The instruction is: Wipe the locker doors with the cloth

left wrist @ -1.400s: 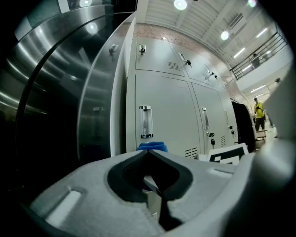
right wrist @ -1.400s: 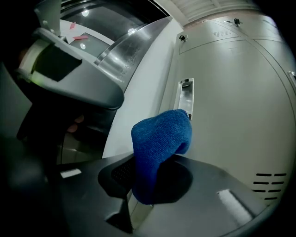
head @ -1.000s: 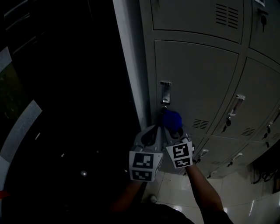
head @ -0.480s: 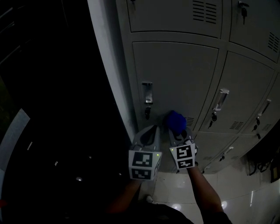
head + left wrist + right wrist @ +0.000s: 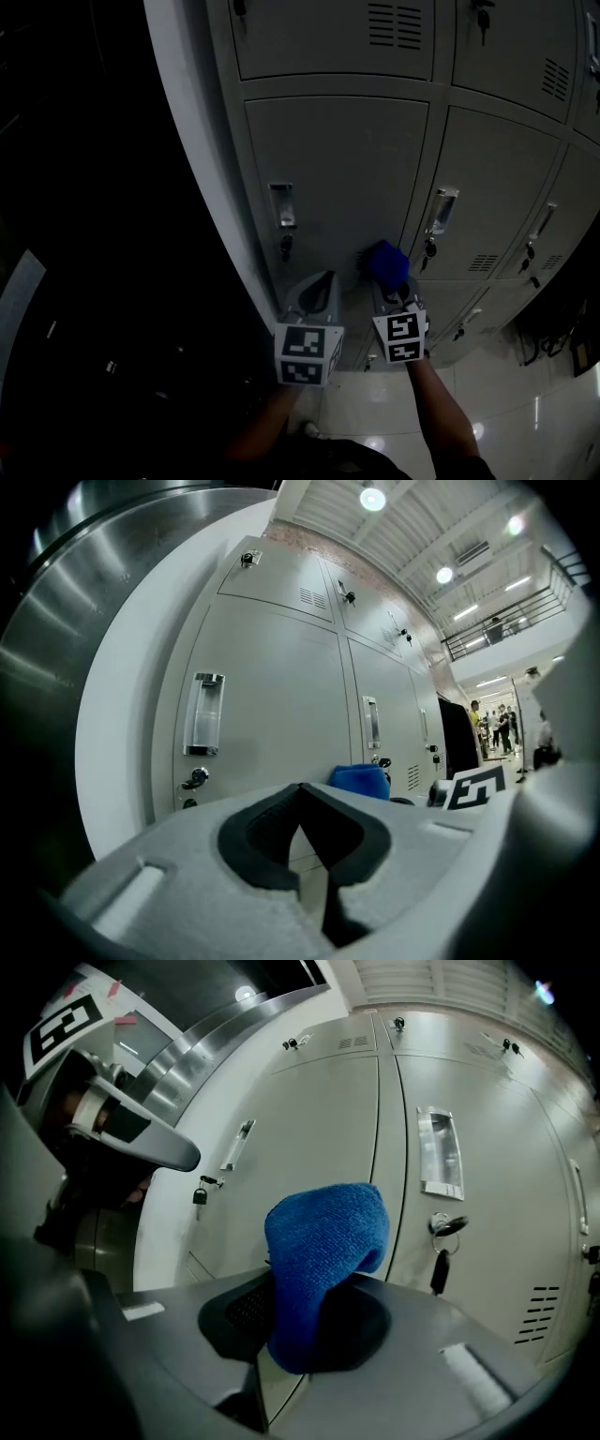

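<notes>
Right gripper view: right tool (image 5: 305,1330) clamps cloth (image 5: 323,1241); left tool (image 5: 302,808) closed

Left gripper (image 5: 302,794): jaws apparently resting together, gripping nothing. Blue cloth (image 5: 358,780) peeking above its right jaw. Grey locker doors (image 5: 272,696) standing ahead.

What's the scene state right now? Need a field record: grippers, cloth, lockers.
left gripper: jaws together, nothing between them
right gripper: jaws clamped on folded blue fabric cloth
cloth position: raised in front of the seam between two grey metal locker doors; contact with the metal cannot be confirmed
door hardware: recessed metal handle; hanging key below the next door's handle
floor: glossy pale floor at the foot of the lockers
</notes>
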